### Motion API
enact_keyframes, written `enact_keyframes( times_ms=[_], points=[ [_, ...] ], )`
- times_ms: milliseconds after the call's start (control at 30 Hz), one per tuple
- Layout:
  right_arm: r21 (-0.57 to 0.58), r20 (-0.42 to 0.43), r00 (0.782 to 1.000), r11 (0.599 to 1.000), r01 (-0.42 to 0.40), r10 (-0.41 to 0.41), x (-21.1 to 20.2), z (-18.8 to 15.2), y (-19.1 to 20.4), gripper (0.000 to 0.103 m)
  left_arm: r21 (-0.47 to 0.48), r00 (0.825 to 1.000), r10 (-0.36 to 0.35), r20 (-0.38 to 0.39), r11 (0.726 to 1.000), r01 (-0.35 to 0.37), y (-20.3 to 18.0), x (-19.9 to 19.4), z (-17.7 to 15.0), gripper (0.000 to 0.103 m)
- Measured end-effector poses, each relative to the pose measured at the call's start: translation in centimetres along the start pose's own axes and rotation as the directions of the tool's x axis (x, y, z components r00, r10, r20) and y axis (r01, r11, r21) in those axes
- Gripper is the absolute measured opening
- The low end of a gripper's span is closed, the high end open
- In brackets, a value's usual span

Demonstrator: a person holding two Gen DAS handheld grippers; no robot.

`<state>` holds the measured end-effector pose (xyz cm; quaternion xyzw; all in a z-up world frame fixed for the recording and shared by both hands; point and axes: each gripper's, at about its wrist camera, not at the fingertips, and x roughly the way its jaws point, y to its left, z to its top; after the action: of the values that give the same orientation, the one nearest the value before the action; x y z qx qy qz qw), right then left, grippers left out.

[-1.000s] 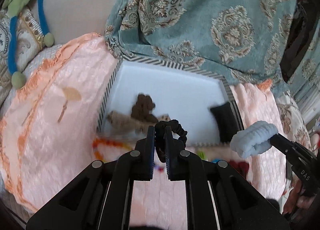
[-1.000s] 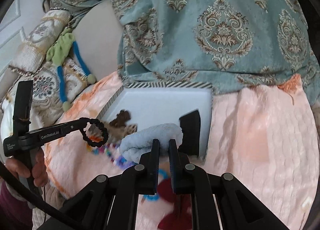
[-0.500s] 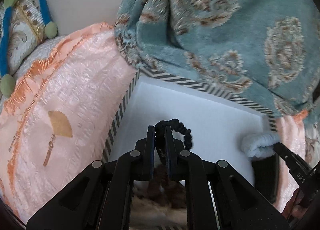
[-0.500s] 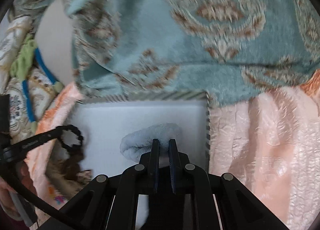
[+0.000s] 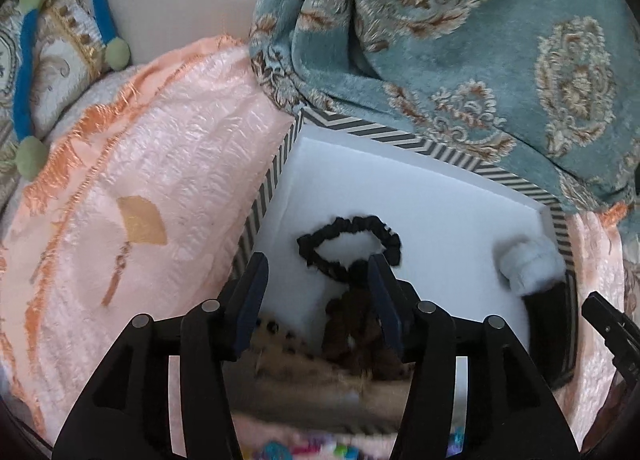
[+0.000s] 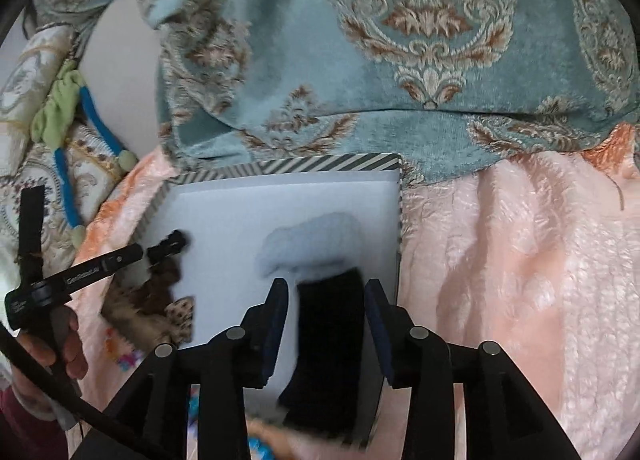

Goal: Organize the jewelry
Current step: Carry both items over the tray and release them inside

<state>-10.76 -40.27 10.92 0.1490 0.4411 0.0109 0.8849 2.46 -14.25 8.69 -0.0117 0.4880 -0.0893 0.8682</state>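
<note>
A white box with a striped rim (image 5: 436,147) (image 6: 320,163) lies on the peach bedspread. My left gripper (image 5: 320,276) is open above it; a black scrunchie (image 5: 352,244) lies free on the box floor just past its fingertips. A brown scrunchie (image 5: 360,324) and a leopard-print one (image 5: 280,340) lie near the box's front. My right gripper (image 6: 326,292) is open over the box's right side; a pale blue fluffy scrunchie (image 6: 312,244) lies free ahead of it, beside a black band (image 6: 328,340). The blue scrunchie also shows in the left wrist view (image 5: 528,264).
A teal patterned blanket (image 5: 460,39) (image 6: 400,39) overhangs the box's far edge. A peach bedspread (image 5: 140,199) (image 6: 520,260) surrounds the box. Colourful beads (image 5: 320,450) (image 6: 124,356) lie in front of the box. A patterned cushion with blue cord (image 5: 24,59) is at far left.
Both grippers have opened over the box. The black scrunchie has left the left gripper and the blue fluffy scrunchie has left the right gripper; both now lie in the box.
</note>
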Motion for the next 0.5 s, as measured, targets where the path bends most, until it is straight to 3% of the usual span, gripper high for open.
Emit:
enact_keyframes(
  times_ms=[167,300,500],
  points=[
    [-0.048,-0.004,1.000,0.999,-0.010,0.010,-2.6,-2.8,2.4,0.048,0.021,1.000,0.002,0.031,1.000,-0.003,0.1,-3.3,-2.2,0.052],
    [-0.036,0.006,0.999,0.999,-0.038,0.038,-4.3,-4.6,3.4,0.055,0.051,0.998,0.020,0.062,0.998,-0.024,0.0,-5.7,-4.5,0.052],
    [-0.019,0.007,0.998,0.998,-0.056,0.057,-6.3,-6.9,4.2,0.056,0.064,0.996,0.025,0.082,0.997,-0.031,0.0,-8.3,-7.4,0.052]
  ],
)
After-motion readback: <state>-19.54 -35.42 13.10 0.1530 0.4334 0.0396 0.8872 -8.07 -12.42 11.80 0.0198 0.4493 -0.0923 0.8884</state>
